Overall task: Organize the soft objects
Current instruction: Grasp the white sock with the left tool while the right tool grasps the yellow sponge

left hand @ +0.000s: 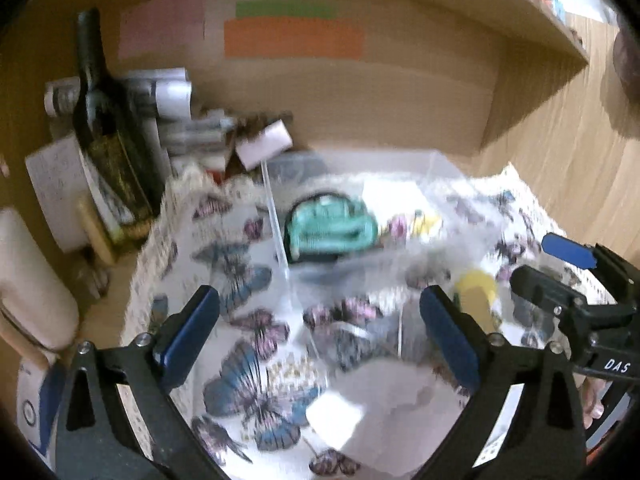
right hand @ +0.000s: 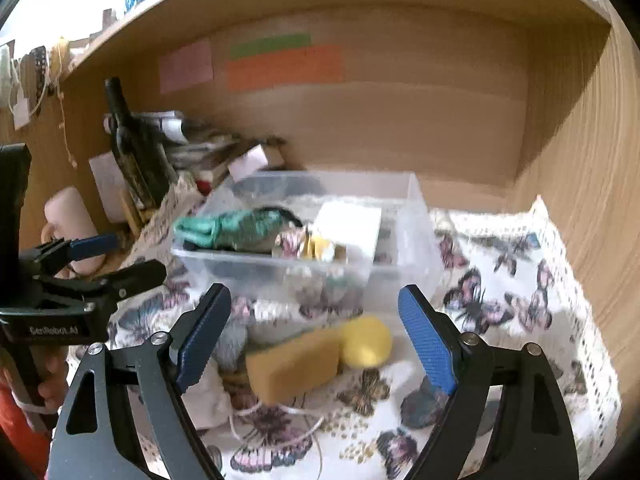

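A clear plastic bin stands on the butterfly cloth and holds a teal fabric item, a white block and small soft pieces. In front of it lie a tan sponge, a yellow soft ball, a grey soft lump and a white cloth piece. My right gripper is open and empty, just above the sponge. My left gripper is open and empty over the cloth, left of the bin; the teal item shows inside.
A dark bottle, papers and boxes crowd the back left corner. A pink mug stands at the left. Wooden walls close the back and right. A dark blue lump lies by my right finger. A white paper lies under the left gripper.
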A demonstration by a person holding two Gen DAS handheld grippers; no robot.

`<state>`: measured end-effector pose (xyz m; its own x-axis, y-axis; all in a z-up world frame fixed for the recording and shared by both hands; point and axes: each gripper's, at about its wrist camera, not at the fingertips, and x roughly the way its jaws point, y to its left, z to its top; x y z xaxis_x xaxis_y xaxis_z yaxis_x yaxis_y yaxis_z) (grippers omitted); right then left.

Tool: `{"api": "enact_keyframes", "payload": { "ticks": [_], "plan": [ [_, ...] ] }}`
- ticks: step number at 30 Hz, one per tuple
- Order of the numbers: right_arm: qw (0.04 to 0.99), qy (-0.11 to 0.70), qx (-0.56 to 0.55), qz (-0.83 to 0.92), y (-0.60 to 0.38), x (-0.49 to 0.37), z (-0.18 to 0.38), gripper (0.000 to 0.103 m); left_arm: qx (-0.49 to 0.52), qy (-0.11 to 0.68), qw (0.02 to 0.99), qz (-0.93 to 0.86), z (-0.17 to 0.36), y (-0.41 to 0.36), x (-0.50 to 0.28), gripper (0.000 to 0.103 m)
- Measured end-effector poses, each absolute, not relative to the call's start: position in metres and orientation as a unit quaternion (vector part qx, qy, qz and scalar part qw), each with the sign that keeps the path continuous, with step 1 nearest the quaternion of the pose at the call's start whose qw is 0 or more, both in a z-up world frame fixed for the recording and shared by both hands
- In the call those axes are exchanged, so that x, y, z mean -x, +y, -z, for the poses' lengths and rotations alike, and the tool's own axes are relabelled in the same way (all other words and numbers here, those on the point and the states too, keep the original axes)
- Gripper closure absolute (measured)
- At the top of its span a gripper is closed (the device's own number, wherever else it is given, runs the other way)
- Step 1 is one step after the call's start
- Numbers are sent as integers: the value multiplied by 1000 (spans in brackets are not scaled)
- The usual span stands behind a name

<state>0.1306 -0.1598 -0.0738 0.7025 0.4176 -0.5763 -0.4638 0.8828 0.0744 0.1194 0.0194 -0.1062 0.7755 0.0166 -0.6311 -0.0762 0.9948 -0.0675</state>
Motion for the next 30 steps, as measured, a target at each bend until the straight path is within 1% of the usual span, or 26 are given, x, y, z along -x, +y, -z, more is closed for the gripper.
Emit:
{"api": "enact_keyframes", "payload": {
  "ticks": [8,14,16,17,19,20,21,22,23,27,29,30],
  "plan": [
    [909,342,34,-235,-154,-125,104,19,55,381,923,-6,148,14,-113,2],
    [896,374,26,-237,-146,-132,123,20,59,394,917,-4,161,10,-105,2],
    [892,384,20,-236,-146,-137,128,26,71,399,914,3,165,10,-103,2],
    [891,388,19,-235,-147,-138,130,34,73,400,913,3,166,9,-102,2],
    [885,397,13,-242,-148,-139,134,41,71,396,916,6,168,7,-100,4],
    [881,401,9,-250,-149,-139,135,47,67,394,916,11,169,5,-99,13],
    [879,403,6,-255,-150,-138,136,53,68,397,915,17,170,3,-100,19],
    [877,403,7,-260,-150,-136,136,53,73,403,912,28,172,3,-101,29],
    [876,403,10,-264,-149,-134,136,54,81,409,908,37,174,3,-101,35],
    [879,396,32,-263,-147,-123,139,58,93,412,905,43,181,3,-98,46],
    [880,395,33,-263,-149,-121,139,59,94,412,905,46,180,2,-94,59],
    [880,394,32,-263,-150,-120,138,60,93,411,905,47,179,2,-93,61]
  ]
}}
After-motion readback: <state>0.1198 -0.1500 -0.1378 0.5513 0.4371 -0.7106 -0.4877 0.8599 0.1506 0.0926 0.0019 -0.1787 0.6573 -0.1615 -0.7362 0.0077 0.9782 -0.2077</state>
